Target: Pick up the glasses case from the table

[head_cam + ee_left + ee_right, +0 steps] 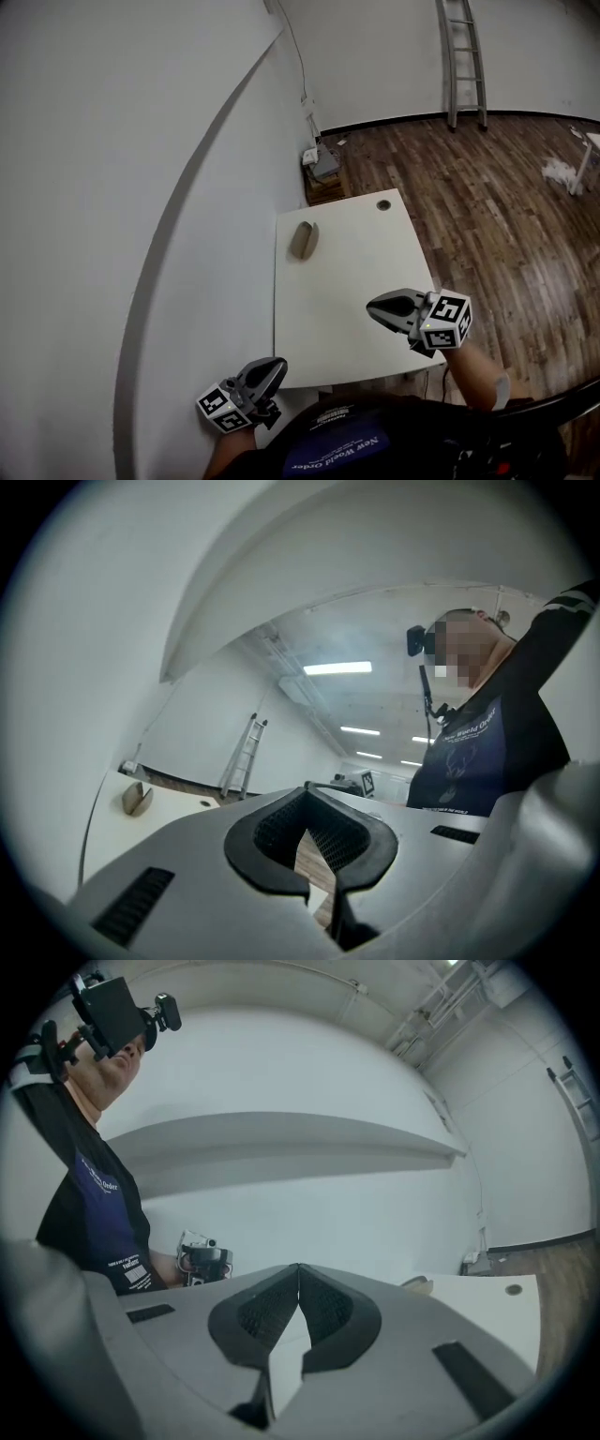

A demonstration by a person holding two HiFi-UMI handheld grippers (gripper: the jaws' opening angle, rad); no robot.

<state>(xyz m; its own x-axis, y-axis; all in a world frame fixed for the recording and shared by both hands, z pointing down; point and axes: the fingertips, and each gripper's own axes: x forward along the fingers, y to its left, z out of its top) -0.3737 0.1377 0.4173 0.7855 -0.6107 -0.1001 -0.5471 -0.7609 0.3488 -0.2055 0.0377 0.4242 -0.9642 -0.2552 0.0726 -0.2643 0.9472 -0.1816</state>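
One tan, oval glasses case [303, 240] lies alone on one white rectangular desk [347, 281], far back on its surface beside the white wall [141, 187] and well apart from both tools. Its long axis runs from near to far, roughly parallel to the wall-side desk edge, one rounded end toward the person and the other toward the desk's far edge. It also shows small at the left in the left gripper view [136, 799] and at the desk edge in the right gripper view [417, 1284].

Two grey hand-held grippers are in play. The left hand-held gripper [278, 363] sits low, just off the desk's near left corner, angled up and right. Its jaws are closed tip to tip with nothing between them. The right hand-held gripper [375, 307] hovers over the near right part of the desk, pointing left across it, jaws likewise pressed together and empty.

One round cable hole [383, 204] marks the desk's far edge. One metal ladder [461, 56] leans on the far wall above the dark wood floor [497, 216].
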